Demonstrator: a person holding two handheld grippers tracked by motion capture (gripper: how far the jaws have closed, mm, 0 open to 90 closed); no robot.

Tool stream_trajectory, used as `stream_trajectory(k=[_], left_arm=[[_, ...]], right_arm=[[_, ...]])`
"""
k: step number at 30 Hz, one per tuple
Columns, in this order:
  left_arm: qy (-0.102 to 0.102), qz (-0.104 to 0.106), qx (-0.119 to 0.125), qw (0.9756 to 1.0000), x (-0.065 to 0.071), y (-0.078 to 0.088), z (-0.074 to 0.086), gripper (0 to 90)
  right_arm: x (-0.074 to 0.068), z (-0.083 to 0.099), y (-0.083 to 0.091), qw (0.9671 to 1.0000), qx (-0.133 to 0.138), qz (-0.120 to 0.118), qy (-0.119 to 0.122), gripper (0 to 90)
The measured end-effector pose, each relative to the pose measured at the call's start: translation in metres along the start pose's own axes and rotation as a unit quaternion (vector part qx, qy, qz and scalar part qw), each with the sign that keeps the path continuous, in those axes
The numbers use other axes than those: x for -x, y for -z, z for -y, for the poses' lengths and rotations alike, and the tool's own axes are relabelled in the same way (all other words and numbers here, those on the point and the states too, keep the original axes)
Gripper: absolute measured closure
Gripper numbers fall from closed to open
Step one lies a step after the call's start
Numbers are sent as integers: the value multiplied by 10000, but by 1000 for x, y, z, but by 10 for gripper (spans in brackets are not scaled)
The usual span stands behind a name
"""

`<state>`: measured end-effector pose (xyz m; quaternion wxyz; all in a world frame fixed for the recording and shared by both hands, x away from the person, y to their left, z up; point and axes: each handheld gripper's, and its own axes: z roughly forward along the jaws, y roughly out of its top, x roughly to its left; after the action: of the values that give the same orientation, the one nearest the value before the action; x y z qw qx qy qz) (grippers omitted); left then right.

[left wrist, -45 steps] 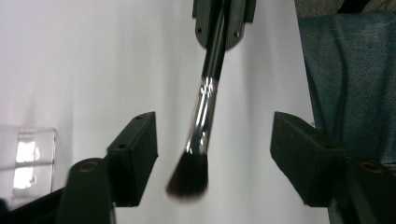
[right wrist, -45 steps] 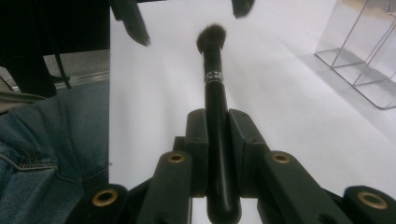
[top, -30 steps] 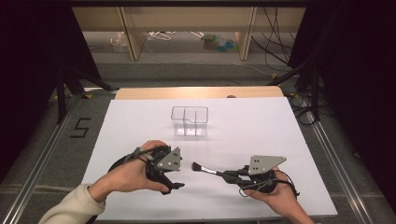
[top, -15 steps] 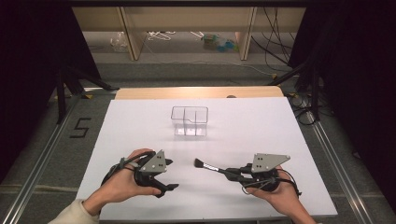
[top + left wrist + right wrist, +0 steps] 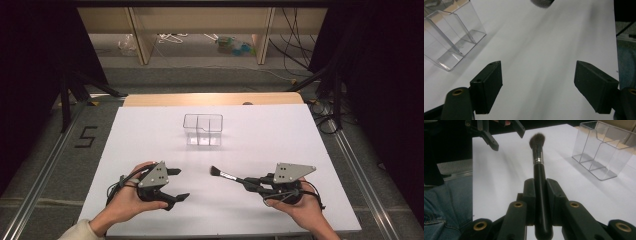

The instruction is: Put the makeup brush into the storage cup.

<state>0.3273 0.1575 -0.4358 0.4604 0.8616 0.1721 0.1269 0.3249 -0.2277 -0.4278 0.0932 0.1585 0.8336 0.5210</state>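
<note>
A black makeup brush (image 5: 227, 175) with a silver collar and dark bristles points left over the white table, and my right gripper (image 5: 252, 184) is shut on its handle. In the right gripper view the brush (image 5: 538, 167) runs up between the jaws, bristles at the far end. My left gripper (image 5: 178, 184) rests low at the near left, open, with nothing between its jaws (image 5: 537, 85). A clear two-compartment box (image 5: 202, 129) stands upright and empty at the table's middle; it also appears in the left gripper view (image 5: 451, 37) and the right gripper view (image 5: 602, 148).
The white table top (image 5: 280, 135) ends in a wooden strip at the far edge. Metal rails run along both sides of the table. Cables and a shelf frame lie on the floor beyond.
My left gripper has come down and toward the near edge, and now sits low on the table. The right gripper and the brush have stayed where they were.
</note>
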Motion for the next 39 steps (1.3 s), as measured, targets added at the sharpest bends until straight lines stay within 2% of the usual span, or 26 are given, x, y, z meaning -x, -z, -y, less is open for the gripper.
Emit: stream_trajectory(k=[1, 3, 6, 8, 11, 13, 16, 17, 18, 19, 20, 21, 23, 24, 26, 29, 35, 36, 37, 39], left_arm=[[111, 27, 105, 9999, 0, 0, 0, 228], [222, -7, 214, 9995, 0, 0, 0, 227], [361, 8, 358, 9987, -1, 1, 0, 226], [414, 28, 420, 9983, -2, 1, 0, 226], [431, -27, 459, 9980, -2, 2, -1, 226], [396, -31, 483, 9980, -3, 3, -1, 226], [499, -55, 512, 9974, -3, 2, 0, 226], [435, -31, 518, 9977, -4, 2, -1, 226], [531, -35, 529, 9972, -3, 2, 0, 226], [517, -32, 529, 9973, -3, 2, -1, 226], [536, -31, 535, 9971, -3, 2, -1, 226], [550, -35, 546, 9970, -3, 2, -1, 227], [571, -38, 560, 9968, -3, 2, -1, 227], [518, -29, 564, 9971, -3, 2, -1, 227], [484, -33, 569, 9972, -4, 2, -2, 227], [594, -36, 583, 9965, -2, 1, -1, 226], [576, 0, 649, 9962, -3, 2, -2, 224], [530, 2, 656, 9964, -4, 2, -2, 224], [653, -26, 659, 9957, -2, 2, -2, 223], [632, -29, 672, 9957, -2, 2, -3, 223]], right_arm=[[0, 0, 0, 10000, 91, 18, -15, 793], [0, -1, 1, 10000, 60, 33, -9, 794], [1, -3, 0, 9997, 218, 57, -49, 794], [1, -3, 1, 9997, 226, 56, -68, 794], [1, -4, -2, 9991, 392, 114, -118, 794], [0, -4, -2, 9990, 407, 145, -109, 794], [0, -6, -1, 9989, 430, 149, -150, 794], [1, -6, -2, 9987, 471, 134, -163, 794], [1, -6, -1, 9983, 526, 175, -196, 794], [1, -6, -2, 9975, 629, 230, -226, 794], [2, -7, -1, 9978, 608, 160, -231, 794], [3, -7, -1, 9969, 700, 257, -254, 794], [4, -7, 0, 9968, 723, 225, -268, 794], [5, -8, 1, 9969, 692, 261, -282, 794], [5, -8, 0, 9954, 865, 244, -342, 794], [6, -10, 0, 9951, 865, 288, -386, 794], [7, -14, -6, 9935, 1018, 341, -372, 794], [8, -15, -6, 9942, 985, 271, -348, 794], [8, -16, -7, 9938, 1028, 292, -310, 794], [9, -17, -8, 9936, 1050, 267, -331, 794]])
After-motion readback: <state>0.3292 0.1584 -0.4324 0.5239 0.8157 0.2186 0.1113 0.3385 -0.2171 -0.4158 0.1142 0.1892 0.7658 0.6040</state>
